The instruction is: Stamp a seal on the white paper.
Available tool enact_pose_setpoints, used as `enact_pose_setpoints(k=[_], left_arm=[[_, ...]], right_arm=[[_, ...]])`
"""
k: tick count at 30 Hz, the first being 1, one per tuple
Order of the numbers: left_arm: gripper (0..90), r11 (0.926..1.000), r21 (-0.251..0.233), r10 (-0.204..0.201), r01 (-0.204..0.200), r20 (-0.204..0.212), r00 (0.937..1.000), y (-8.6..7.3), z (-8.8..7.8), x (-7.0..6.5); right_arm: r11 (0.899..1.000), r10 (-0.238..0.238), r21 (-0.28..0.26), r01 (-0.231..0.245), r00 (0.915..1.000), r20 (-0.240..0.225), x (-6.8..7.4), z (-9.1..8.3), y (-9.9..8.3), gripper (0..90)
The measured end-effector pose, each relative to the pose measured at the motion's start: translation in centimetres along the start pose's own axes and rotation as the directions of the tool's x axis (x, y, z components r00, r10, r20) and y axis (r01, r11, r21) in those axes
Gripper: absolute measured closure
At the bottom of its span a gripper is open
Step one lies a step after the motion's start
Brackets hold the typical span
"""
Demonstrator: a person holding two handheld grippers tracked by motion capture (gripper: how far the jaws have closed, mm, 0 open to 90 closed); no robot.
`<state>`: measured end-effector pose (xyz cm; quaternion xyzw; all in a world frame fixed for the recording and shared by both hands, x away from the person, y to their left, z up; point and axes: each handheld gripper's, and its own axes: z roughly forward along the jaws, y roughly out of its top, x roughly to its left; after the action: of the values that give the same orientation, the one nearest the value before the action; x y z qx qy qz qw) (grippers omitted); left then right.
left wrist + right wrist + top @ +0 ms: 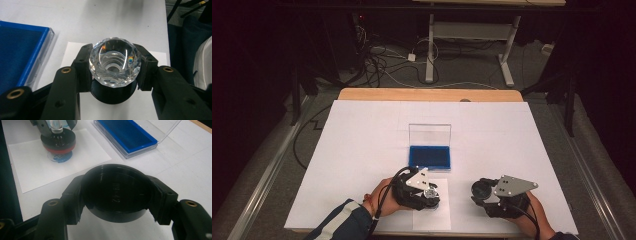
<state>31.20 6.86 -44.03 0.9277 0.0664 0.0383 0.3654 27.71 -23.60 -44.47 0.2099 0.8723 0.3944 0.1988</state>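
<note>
A round stamp with a faceted clear knob [114, 65] and a black base [113, 95] is upright over a small white sheet [432, 216]. My left gripper [114, 67] is shut on the knob, one pad on each side. From the right gripper view the stamp [58, 141] has a red lower rim, and a blue round mark [60, 158] shows on the sheet right beneath it. My right gripper [116, 195] is shut on a black round cap [116, 191], held just above the table to the right of the stamp. In the high view the left gripper [428, 194] and right gripper [483, 192] sit near the front edge.
A blue ink pad in a clear case [430, 156] with its lid raised lies just beyond the left gripper. White paper covers the wooden table [427, 94]. Beyond the far edge are a floor with cables and another table's legs [430, 50].
</note>
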Motion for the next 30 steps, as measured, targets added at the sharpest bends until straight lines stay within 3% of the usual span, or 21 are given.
enact_pose_setpoints(k=[16,30], left_arm=[[53.7,0.9926,-0.118,-0.036,0.029,-0.060,0.9976,0.4,-3.2,1.0],[53.7,0.9846,-0.168,-0.067,0.048,-0.110,0.9917,-0.3,-5.3,1.5]], right_arm=[[1.000,-0.005,-0.006,0.005,1.0000,0.001,0.1,-0.1,0.1,38.0],[1.000,-0.007,-0.014,0.007,1.0000,-0.001,0.1,-0.1,0.2,38.0]])
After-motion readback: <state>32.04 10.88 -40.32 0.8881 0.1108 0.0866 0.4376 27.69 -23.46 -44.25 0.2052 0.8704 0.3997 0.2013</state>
